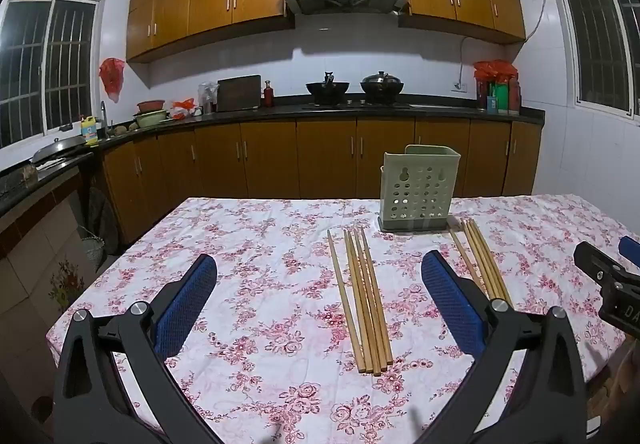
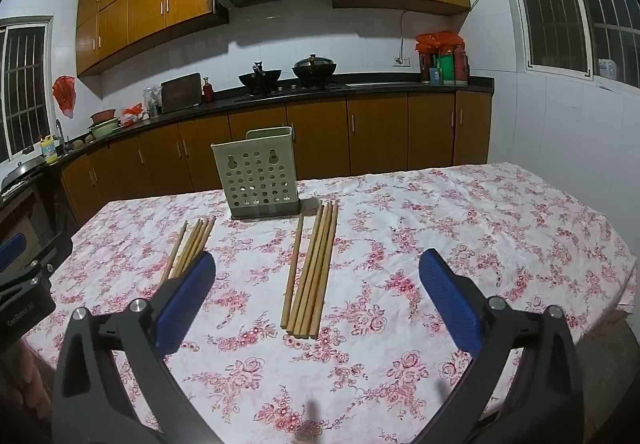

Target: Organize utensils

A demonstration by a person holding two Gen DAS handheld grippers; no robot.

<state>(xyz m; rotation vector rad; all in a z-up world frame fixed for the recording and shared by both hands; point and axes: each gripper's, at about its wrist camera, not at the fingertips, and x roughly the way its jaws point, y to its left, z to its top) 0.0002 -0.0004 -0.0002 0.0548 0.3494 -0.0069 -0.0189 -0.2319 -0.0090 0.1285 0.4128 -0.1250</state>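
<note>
Two bundles of wooden chopsticks lie on the floral tablecloth. In the left wrist view the left bundle point(image 1: 364, 300) lies between my open left gripper's point(image 1: 320, 272) blue fingers; the right bundle point(image 1: 482, 260) is partly behind the right finger. In the right wrist view my right gripper point(image 2: 316, 268) is open above the right bundle point(image 2: 310, 272); the left bundle point(image 2: 192, 244) is by its left finger. A green perforated utensil holder point(image 1: 418, 189) point(image 2: 258, 175) stands upright behind both bundles. Both grippers are empty.
The table point(image 1: 240, 324) point(image 2: 500, 224) is covered in a pink floral cloth. The right gripper's body point(image 1: 612, 280) shows at the right edge of the left view; the left gripper's body point(image 2: 24, 284) at the left edge of the right view. Kitchen counters stand behind.
</note>
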